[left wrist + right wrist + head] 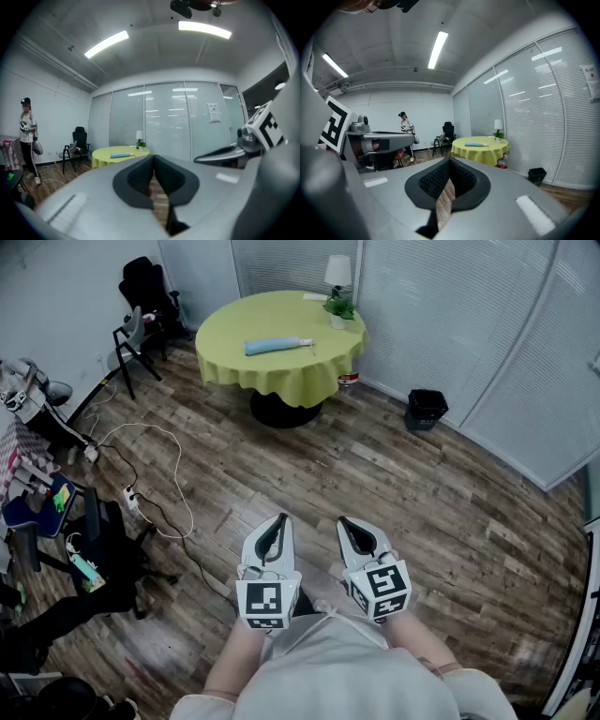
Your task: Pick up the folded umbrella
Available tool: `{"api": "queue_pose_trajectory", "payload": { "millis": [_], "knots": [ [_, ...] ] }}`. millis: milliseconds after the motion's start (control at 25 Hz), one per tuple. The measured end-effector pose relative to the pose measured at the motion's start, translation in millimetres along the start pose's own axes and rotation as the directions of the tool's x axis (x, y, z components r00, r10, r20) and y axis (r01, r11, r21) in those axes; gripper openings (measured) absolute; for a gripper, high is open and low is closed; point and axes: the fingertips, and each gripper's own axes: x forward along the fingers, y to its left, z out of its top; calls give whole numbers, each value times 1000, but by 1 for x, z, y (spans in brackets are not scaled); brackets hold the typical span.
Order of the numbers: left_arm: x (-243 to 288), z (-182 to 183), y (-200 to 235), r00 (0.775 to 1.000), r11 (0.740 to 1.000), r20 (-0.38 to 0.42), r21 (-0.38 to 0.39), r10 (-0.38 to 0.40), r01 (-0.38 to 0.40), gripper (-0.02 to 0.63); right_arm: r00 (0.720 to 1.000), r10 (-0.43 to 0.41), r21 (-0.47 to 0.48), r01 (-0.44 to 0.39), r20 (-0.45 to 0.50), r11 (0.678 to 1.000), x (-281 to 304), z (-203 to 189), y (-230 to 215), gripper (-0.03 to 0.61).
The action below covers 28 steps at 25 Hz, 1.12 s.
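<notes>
A light blue folded umbrella [277,345] lies on a round table with a yellow-green cloth [234,367] far across the room; it also shows small as the umbrella [121,154] in the left gripper view and the umbrella [476,144] in the right gripper view. My left gripper [280,520] and right gripper [347,523] are held side by side close to my body, both pointing toward the table. Each has its jaws shut together with nothing between them. The wooden floor separates both grippers from the table.
A white lamp [337,272] and a small potted plant [339,308] stand at the table's far edge. A black bin [427,409] sits by the blinds at right. Black chairs [141,306], cables [155,470] and clutter line the left wall. A person [406,133] stands at the far wall.
</notes>
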Motion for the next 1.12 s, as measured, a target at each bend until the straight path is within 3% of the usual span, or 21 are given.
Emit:
{"api": "queue_pose_trajectory", "payload": {
  "millis": [400, 680, 1120],
  "knots": [
    [11, -12, 13, 1000, 1000, -14, -6, 1, -1, 6, 1000, 2, 0, -1, -20, 1000, 14, -10, 2, 0],
    [39, -24, 28, 999, 1000, -43, -12, -5, 4, 6, 999, -34, 52, 35, -28, 998, 41, -14, -16, -2],
    [150, -24, 112, 994, 999, -105, -37, -12, 8, 6, 996, -39, 87, 46, -80, 995, 164, 11, -50, -2]
  ]
}}
